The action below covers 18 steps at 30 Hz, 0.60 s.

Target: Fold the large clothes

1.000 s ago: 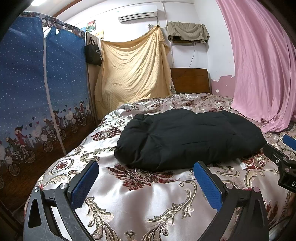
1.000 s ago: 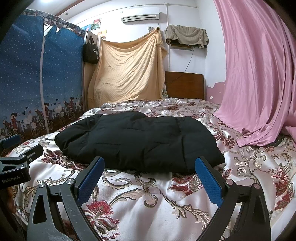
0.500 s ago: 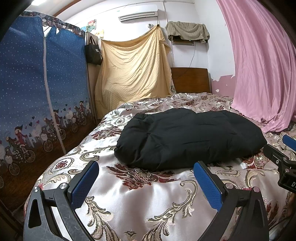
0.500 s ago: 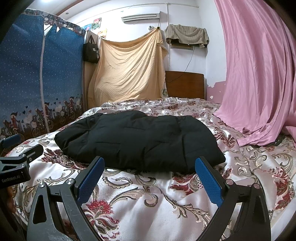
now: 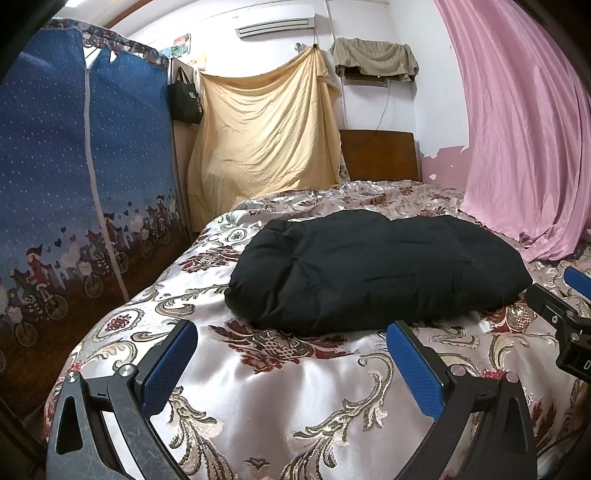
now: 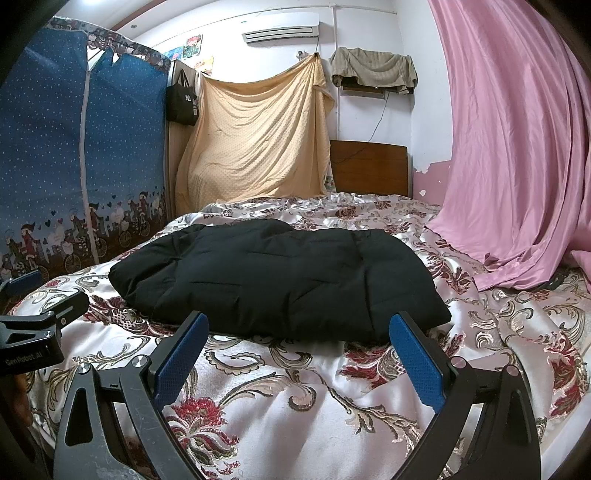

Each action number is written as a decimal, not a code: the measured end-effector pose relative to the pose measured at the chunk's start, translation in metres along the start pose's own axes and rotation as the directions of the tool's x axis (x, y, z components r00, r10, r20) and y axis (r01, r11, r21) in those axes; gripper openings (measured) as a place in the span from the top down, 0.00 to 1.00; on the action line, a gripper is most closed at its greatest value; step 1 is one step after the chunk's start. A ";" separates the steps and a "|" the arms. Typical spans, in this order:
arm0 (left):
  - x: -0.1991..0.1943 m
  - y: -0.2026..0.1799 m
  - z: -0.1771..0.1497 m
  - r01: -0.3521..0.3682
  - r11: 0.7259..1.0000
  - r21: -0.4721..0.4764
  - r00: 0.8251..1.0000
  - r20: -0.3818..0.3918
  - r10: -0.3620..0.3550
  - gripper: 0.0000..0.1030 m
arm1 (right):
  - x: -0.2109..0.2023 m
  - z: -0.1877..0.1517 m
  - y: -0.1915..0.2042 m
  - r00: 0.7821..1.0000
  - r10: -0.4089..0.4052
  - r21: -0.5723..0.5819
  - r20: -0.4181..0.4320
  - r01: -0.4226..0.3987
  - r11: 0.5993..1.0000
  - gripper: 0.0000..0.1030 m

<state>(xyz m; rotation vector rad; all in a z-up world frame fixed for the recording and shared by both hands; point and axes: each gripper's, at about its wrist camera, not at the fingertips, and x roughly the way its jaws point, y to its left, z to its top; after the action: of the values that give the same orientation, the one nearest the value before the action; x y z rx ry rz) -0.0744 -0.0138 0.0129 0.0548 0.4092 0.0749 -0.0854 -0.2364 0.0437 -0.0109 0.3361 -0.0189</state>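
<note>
Down near the foot edge of the bed, the left gripper (image 5: 291, 354) hangs with its two blue-padded fingers (image 5: 168, 363) spread wide, nothing between them but the satin bedspread (image 5: 273, 398) below. The right gripper (image 6: 297, 349) is the same: jaws parted, blue pads (image 6: 419, 363) well apart, empty, poised over the bedspread's floral pattern. Each shows in the other's view, the right one at the right margin of the left wrist view, the left one at the left margin of the right wrist view, so the two sit side by side along the foot edge.

Just beyond the fingertips lies the black padded garment (image 5: 373, 273), already folded into a thick, puffy rectangle lying across the middle of the bed, its long side running from the left edge toward the right edge. Its near edge is close to both grippers but not touching either.

Further out, a wooden headboard (image 5: 378, 155) stands at the head edge. A yellow cloth (image 5: 262, 140) hangs on the wall above the far left corner, with a black bag (image 5: 184, 99) beside it. A blue fabric wardrobe (image 5: 74, 166) lines the left side, and a pink curtain (image 5: 524, 129) drapes down onto the right edge of the bed. An air conditioner (image 5: 275, 22) is mounted high on the wall.
</note>
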 end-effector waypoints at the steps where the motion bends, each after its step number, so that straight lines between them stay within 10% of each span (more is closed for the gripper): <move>1: 0.000 -0.001 0.000 0.003 1.000 0.000 1.000 0.001 -0.003 0.00 | 0.000 0.000 0.000 1.000 0.000 0.000 0.000 0.000 1.000 0.06; 18: -0.006 -0.009 -0.001 -0.005 1.000 -0.004 1.000 0.006 0.005 0.00 | 0.000 0.000 0.001 1.000 0.001 -0.001 -0.002 -0.001 1.000 0.06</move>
<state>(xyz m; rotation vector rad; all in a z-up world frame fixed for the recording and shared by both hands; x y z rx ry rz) -0.0796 -0.0232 0.0141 0.0518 0.4034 0.0801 -0.0851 -0.2354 0.0438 -0.0114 0.3377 -0.0176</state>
